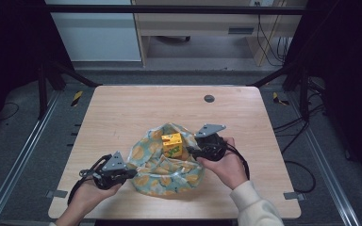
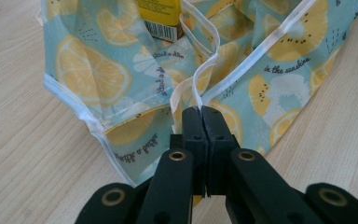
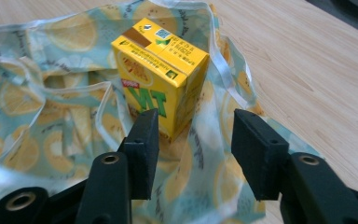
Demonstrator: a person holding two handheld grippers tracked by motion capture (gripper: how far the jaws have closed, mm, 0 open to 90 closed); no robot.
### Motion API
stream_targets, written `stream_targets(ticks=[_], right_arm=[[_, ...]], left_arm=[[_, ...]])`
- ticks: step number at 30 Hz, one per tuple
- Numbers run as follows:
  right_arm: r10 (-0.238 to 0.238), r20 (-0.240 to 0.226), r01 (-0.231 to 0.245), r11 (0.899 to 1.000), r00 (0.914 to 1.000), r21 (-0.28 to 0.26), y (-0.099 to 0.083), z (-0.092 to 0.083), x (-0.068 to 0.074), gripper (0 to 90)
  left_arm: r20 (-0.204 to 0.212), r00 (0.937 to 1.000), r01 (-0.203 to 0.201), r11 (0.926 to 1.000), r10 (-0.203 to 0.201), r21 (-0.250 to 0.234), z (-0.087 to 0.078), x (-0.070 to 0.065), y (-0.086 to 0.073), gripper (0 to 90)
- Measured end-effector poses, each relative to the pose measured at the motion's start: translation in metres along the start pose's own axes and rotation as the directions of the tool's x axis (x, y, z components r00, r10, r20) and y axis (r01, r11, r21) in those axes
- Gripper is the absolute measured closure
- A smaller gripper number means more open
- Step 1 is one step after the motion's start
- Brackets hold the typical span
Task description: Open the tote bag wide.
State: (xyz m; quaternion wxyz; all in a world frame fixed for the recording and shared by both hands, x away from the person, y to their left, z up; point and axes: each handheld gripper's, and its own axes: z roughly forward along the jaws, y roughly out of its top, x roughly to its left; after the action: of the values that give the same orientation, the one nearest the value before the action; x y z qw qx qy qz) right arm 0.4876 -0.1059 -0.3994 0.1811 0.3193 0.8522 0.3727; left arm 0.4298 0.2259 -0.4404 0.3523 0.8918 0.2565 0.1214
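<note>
A light-blue cloth printed with lemon slices point(image 1: 162, 169) lies crumpled on the wooden table point(image 1: 122, 108). A yellow drink carton point(image 1: 172, 144) stands upright on the cloth. My left gripper point(image 1: 131, 173) is at the cloth's left edge, shut on its white hem point(image 2: 196, 91). My right gripper point(image 1: 192, 151) sits just right of the carton point(image 3: 161, 70) with its jaws apart. The carton's lower corner stands just beyond the gap, close to the left fingertip point(image 3: 144, 135), and no pad presses on it. Cloth point(image 3: 51, 116) lies under the jaws.
A round dark grommet point(image 1: 209, 98) sits in the table near its far edge. Metal rails and cables run along the floor on both sides. A desk and cables stand beyond the table.
</note>
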Motion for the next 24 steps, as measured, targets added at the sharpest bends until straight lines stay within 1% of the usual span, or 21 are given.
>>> stream_targets(ticks=[1,2,3,6,7,8,10,11,12,13,15,16,18,20,21,24], right_arm=[[0.006,0.006,-0.006,1.0,1.0,0.023,0.001,0.007,-0.001,45.2],[0.006,0.006,-0.006,1.0,1.0,0.023,0.001,0.007,-0.001,45.2],[0.012,0.007,-0.013,0.998,0.9999,0.055,0.0,0.014,-0.002,42.8],[0.016,0.0,-0.016,0.997,0.9999,0.081,0.0,0.019,-0.003,42.8],[0.01,-0.004,-0.009,0.995,0.9999,0.101,-0.001,0.022,-0.004,55.4],[0.002,-0.005,-0.002,0.995,1.0,0.101,-0.002,0.022,-0.005,61.5],[0.003,0.007,-0.004,0.994,1.0,0.105,-0.001,0.022,-0.009,75.3],[0.003,0.007,-0.004,0.994,1.0,0.105,-0.001,0.022,-0.009,75.3],[0.006,0.011,-0.007,0.996,0.9999,0.09,0.0,0.022,-0.012,80.8],[0.011,0.021,-0.013,0.997,0.9997,0.083,0.003,0.022,-0.018,88.2],[0.016,0.024,-0.017,0.997,0.9996,0.074,0.005,0.023,-0.021,89.2],[0.02,0.034,-0.023,0.997,0.9992,0.073,0.007,0.023,-0.025,89.6],[0.045,0.058,-0.048,0.997,0.9973,0.058,0.013,0.025,-0.037,90.0],[0.059,0.073,-0.063,0.996,0.9956,0.057,0.017,0.028,-0.046,90.0],[0.085,0.069,-0.089,0.994,0.994,0.057,0.018,0.034,-0.054,90.0],[0.093,0.075,-0.098,0.993,0.9929,0.067,0.017,0.041,-0.06,90.0]], left_arm=[[0.001,1.0,-0.001,1.0,0.001,0.003,0.0,0.0,0.0,89.2],[-0.001,1.0,-0.003,1.0,0.003,0.005,0.0,0.0,0.0,89.2],[0.002,1.0,-0.002,1.0,0.002,0.008,0.0,0.0,0.0,89.2],[0.002,1.0,-0.003,0.9999,0.003,0.01,0.0,0.0,0.0,89.2],[0.002,1.0,-0.004,0.9999,0.004,0.01,0.0,0.0,0.0,89.1],[0.002,1.0,-0.004,0.9999,0.004,0.01,0.0,0.0,0.0,89.1],[0.002,1.0,-0.003,1.0,0.003,0.009,0.0,0.0,0.001,89.1],[0.003,1.0,-0.004,0.9999,0.004,0.01,0.001,0.001,0.002,89.1],[0.001,1.0,-0.002,1.0,0.002,0.008,0.002,0.001,0.003,89.1],[0.003,1.0,-0.002,1.0,0.002,0.008,0.003,0.001,0.005,89.1],[0.0,1.0,-0.005,1.0,0.005,0.007,0.004,0.001,0.007,89.0],[0.0,1.0,-0.005,1.0,0.005,0.004,0.005,0.001,0.01,89.0],[-0.005,0.9999,-0.013,0.9999,0.013,0.008,0.007,0.001,0.014,89.0],[-0.017,0.9997,-0.02,0.9997,0.02,0.017,0.012,0.003,0.017,88.8],[-0.015,0.9998,-0.015,0.9996,0.016,0.022,0.016,0.004,0.018,88.8],[-0.011,0.9999,-0.009,0.9995,0.009,0.029,0.021,0.005,0.018,88.8]])
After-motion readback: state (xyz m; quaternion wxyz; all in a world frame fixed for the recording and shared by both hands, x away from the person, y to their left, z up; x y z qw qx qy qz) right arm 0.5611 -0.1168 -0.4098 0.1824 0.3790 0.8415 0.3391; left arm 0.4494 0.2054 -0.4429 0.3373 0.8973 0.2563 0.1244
